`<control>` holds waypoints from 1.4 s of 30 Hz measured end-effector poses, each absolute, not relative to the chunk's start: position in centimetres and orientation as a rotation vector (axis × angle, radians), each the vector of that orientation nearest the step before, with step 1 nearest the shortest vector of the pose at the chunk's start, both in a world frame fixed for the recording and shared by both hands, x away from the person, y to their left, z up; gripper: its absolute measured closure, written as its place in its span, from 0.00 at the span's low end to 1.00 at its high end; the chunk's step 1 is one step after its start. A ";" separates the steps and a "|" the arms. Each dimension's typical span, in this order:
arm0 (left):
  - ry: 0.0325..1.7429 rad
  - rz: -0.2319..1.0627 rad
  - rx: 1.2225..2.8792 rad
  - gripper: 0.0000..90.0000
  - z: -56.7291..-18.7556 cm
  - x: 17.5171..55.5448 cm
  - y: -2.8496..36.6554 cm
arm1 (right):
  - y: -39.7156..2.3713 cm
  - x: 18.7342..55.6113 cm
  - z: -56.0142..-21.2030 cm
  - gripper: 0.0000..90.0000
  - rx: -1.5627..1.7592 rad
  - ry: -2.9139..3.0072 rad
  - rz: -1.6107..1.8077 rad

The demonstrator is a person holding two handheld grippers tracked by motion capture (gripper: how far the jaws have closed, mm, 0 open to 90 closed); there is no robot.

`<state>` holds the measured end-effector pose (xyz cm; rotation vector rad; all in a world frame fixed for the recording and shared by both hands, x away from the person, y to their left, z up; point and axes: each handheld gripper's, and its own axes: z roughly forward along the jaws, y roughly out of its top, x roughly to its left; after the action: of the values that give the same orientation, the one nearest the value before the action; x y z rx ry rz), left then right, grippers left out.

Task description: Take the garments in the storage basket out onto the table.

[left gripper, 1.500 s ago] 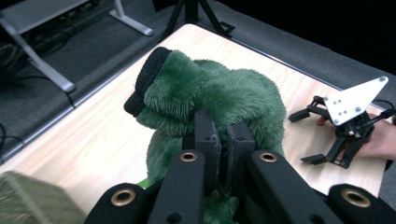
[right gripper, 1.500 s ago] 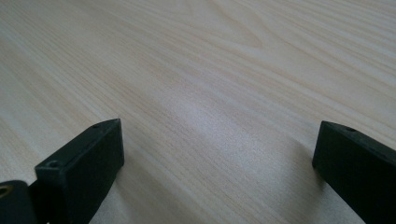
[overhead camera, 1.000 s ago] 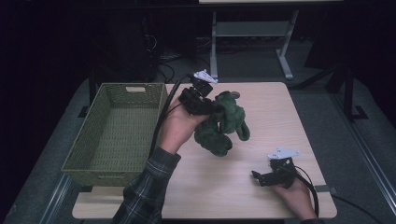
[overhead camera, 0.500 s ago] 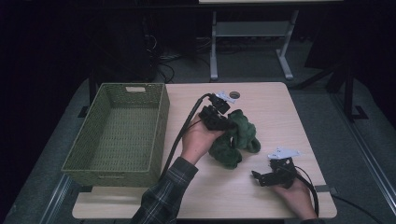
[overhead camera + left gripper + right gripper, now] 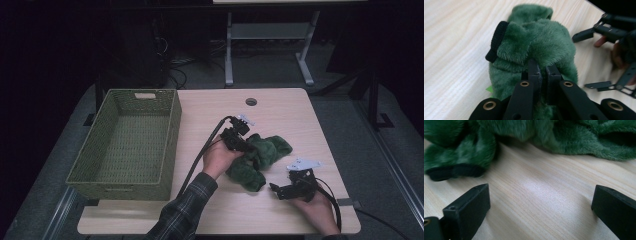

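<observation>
On the wooden table (image 5: 280, 107), to the right of the woven green basket (image 5: 127, 142), lies the green plush garment (image 5: 260, 157), its fabric pinched between the nearly closed jaws of the left gripper (image 5: 243, 146), while the right gripper (image 5: 274, 189) rests just right of the garment, jaws spread wide and empty.

Light wooden worktop (image 5: 280, 107), round cable hole (image 5: 251, 101) near far edge; green woven basket (image 5: 127, 142) on left side; green plush garment (image 5: 260, 157) heaped right of centre, resting on bare wood.
</observation>
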<state>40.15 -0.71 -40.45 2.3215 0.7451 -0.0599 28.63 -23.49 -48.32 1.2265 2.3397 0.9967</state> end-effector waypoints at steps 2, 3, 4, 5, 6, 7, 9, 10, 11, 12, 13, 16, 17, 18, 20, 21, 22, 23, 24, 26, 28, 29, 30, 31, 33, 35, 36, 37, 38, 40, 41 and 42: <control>0.729 -0.061 2.332 0.93 -41.4 40.5 -0.7 | -23.5 28.6 -48.3 0.02 1.225 2.339 0.996; 0.744 -0.072 2.330 0.90 -41.7 40.5 -0.7 | -23.5 28.6 -48.3 0.02 1.224 2.341 0.993; 0.755 -0.078 2.323 0.85 -41.8 40.6 -0.6 | -23.5 28.6 -48.3 0.02 1.228 2.342 0.993; 0.753 -0.068 2.324 0.77 -41.8 40.6 -0.5 | -23.5 28.6 -48.3 0.02 1.229 2.342 0.993; 0.737 -0.045 2.321 0.70 -41.5 40.5 -0.3 | -23.5 28.6 -48.3 0.02 1.229 2.342 0.993; 0.734 -0.038 2.321 0.64 -41.2 40.4 0.0 | -23.5 28.6 -48.3 0.02 1.229 2.342 0.993; 0.748 -0.017 2.305 0.55 -40.6 40.1 0.4 | -23.5 28.6 -48.3 0.02 1.229 2.342 0.993; 0.746 -0.006 2.301 0.50 -40.2 39.9 0.7 | -23.5 28.6 -48.3 0.02 1.229 2.342 0.993; 0.736 0.000 2.304 0.50 -39.8 39.8 1.0 | -23.5 28.6 -48.3 0.02 1.229 2.342 0.993; 0.735 0.009 2.294 0.49 -39.3 39.6 1.3 | -23.5 28.6 -48.3 0.02 1.229 2.342 0.993; 0.729 0.016 2.293 0.49 -39.1 39.4 1.5 | -23.5 28.6 -48.3 0.02 1.228 2.343 0.992; 0.711 0.023 2.289 0.49 -38.2 38.7 2.1 | -23.5 28.6 -48.3 0.02 1.228 2.342 0.992; 0.699 0.025 2.288 0.50 -37.9 38.0 2.3 | -23.5 28.6 -48.3 0.02 1.227 2.342 0.992; 0.699 0.025 2.288 0.50 -37.9 38.0 2.3 | -23.5 28.6 -48.3 0.02 1.226 2.342 0.992; 0.706 0.036 2.282 0.52 -37.7 37.3 2.4 | -23.5 28.6 -48.3 0.02 1.226 2.342 0.992; 0.706 0.038 2.281 0.53 -37.7 37.0 2.5 | -23.5 28.6 -48.3 0.02 1.226 2.342 0.992; 0.702 0.041 2.283 0.53 -37.7 36.7 2.6 | -23.5 28.6 -48.3 0.02 1.226 2.342 0.992; 0.692 0.047 2.289 0.54 -37.6 36.4 2.7 | -23.5 28.6 -48.3 0.02 1.227 2.342 0.992; 0.692 0.051 2.286 0.55 -37.6 36.1 2.7 | -23.5 28.6 -48.3 0.02 1.226 2.342 0.992; 0.689 0.050 2.275 0.57 -37.6 35.6 2.9 | -23.5 28.6 -48.3 0.02 1.226 2.342 0.992; 0.676 0.051 2.276 0.59 -37.6 34.9 3.1 | -23.5 28.6 -48.3 0.02 1.226 2.342 0.992; 0.672 0.052 2.276 0.59 -37.6 34.6 3.1 | -23.5 28.6 -48.3 0.02 1.226 2.342 0.992; 0.671 0.051 2.271 0.59 -37.7 34.2 3.0 | -23.5 28.6 -48.3 0.02 1.226 2.342 0.992; 0.666 0.047 2.268 0.60 -37.8 33.9 3.0 | -23.5 28.6 -48.3 0.02 1.226 2.342 0.992; 0.654 0.043 2.267 0.61 -38.0 33.3 2.9 | -23.5 28.6 -48.3 0.02 1.227 2.342 0.992; 0.636 0.038 2.279 0.62 -38.3 32.6 2.7 | -23.5 28.6 -48.3 0.02 1.227 2.342 0.992; 0.631 0.039 2.283 0.62 -38.5 32.4 2.6 | -23.5 28.6 -48.3 0.02 1.227 2.342 0.992; 0.632 0.040 2.282 0.62 -38.8 32.1 2.3 | -23.5 28.6 -48.3 0.02 1.226 2.342 0.992; 0.618 0.043 2.300 0.62 -39.0 32.0 2.2 | -23.5 28.6 -48.3 0.02 1.227 2.342 0.992; 0.625 0.030 2.300 0.62 -39.7 31.5 1.9 | -23.5 28.6 -48.3 0.02 1.227 2.342 0.992; 0.619 0.031 2.314 0.62 -40.2 31.4 1.7 | -23.5 28.6 -48.3 0.02 1.226 2.342 0.992; 0.618 0.033 2.321 0.61 -40.5 31.4 1.6 | -23.5 28.6 -48.3 0.02 1.226 2.342 0.992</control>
<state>31.36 1.63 -40.45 2.3208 0.6180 0.0330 28.62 -23.50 -48.30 1.2261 2.3422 0.9919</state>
